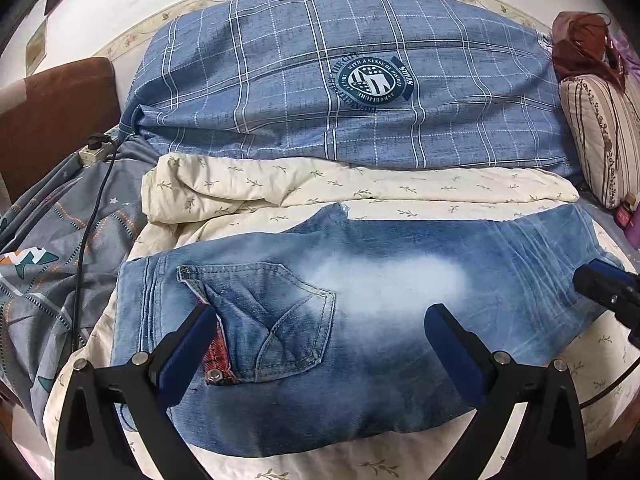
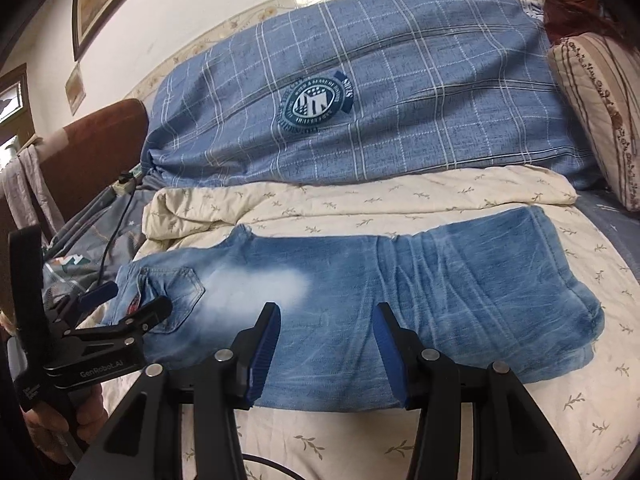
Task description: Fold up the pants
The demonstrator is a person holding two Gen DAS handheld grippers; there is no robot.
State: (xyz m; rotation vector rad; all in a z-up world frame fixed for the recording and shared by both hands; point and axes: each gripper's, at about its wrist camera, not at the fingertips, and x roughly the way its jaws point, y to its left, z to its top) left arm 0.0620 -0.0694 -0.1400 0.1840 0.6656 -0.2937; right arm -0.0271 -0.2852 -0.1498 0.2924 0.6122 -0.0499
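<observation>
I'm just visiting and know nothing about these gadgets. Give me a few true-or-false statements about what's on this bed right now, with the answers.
1. The jeans lie flat on a cream leaf-print quilt. True.
2. The left gripper is clamped on a red towel. False: its jaws stand apart over the jeans' back pocket, gripping nothing.
3. A blue plaid duvet with a round badge lies behind the jeans. True.
4. The right gripper holds the jeans lifted in the air. False: it is open above them, and they rest on the bed.
5. A striped pillow sits at the right. True.
</observation>
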